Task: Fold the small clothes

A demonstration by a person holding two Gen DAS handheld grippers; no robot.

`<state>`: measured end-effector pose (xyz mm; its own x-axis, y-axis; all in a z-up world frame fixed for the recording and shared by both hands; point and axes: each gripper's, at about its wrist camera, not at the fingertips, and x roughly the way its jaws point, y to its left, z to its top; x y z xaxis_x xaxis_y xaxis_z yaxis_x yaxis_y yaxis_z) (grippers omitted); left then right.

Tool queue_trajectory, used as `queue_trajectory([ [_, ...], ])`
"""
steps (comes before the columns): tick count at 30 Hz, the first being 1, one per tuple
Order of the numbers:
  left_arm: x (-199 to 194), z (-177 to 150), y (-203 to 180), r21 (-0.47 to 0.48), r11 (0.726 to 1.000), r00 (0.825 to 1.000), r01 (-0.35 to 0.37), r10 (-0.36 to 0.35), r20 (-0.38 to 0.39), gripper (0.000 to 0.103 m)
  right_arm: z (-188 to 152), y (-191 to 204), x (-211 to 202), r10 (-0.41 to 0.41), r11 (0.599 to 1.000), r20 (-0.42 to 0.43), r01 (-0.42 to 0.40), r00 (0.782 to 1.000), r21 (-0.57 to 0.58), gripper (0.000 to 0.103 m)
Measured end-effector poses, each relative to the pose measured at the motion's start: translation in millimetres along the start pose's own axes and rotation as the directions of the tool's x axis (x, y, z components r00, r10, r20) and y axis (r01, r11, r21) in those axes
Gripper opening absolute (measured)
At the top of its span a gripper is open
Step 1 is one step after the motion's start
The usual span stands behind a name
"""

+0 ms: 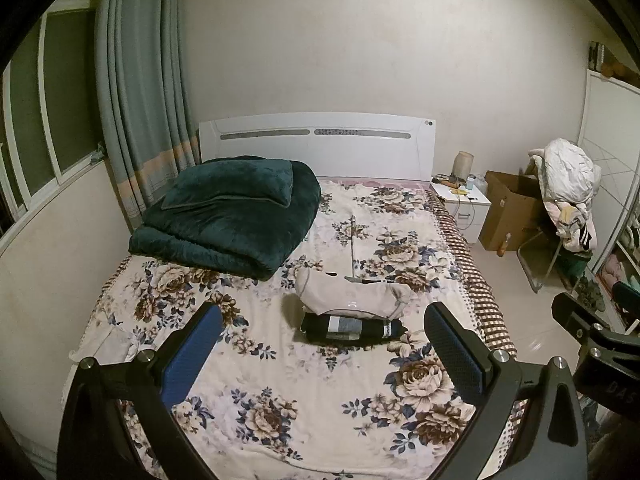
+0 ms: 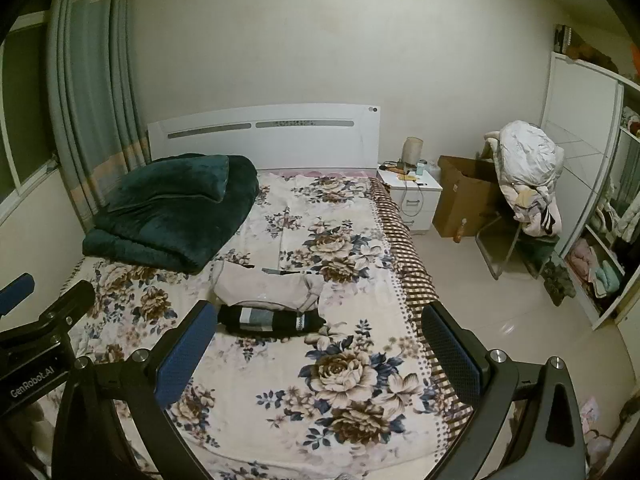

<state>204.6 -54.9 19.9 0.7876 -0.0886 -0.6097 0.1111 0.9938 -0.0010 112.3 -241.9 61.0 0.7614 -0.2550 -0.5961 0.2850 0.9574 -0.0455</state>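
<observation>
A folded dark garment with a grey-blue patch (image 1: 352,330) (image 2: 272,319) lies on the floral bedspread (image 1: 304,412) (image 2: 332,400). Just behind it, touching it, lies a pale beige garment (image 1: 354,294) (image 2: 266,286), loosely folded. My left gripper (image 1: 324,350) is open and empty, held above the near part of the bed, short of both garments. My right gripper (image 2: 320,346) is open and empty too, to the right of the left one; its body shows at the right edge of the left wrist view (image 1: 592,332). The left gripper's body shows at the left edge of the right wrist view (image 2: 36,336).
A folded dark green blanket with a pillow (image 1: 228,216) (image 2: 172,216) lies at the bed's far left by the white headboard (image 1: 320,140). A nightstand (image 1: 464,204), a cardboard box (image 1: 508,216) and a chair piled with clothes (image 1: 568,200) stand right of the bed. Curtains (image 1: 136,92) hang at left.
</observation>
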Motion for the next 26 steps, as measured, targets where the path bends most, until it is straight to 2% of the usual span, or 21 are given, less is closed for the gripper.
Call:
queue_trajectory([
  [19, -2.3, 0.2, -0.6, -0.006, 1.000, 1.000, 0.001, -0.001, -0.001, 0.103, -1.3, 3.3, -2.0, -0.001, 1.000, -0.001, 0.001, 1.000, 0.002, 0.103],
  [26, -7.5, -2.9, -4.9, -0.012, 1.000, 1.000, -0.026, 0.027, 0.011, 0.103, -2.5, 2.8, -2.6, -0.005, 1.000, -0.001, 0.005, 1.000, 0.003, 0.103],
])
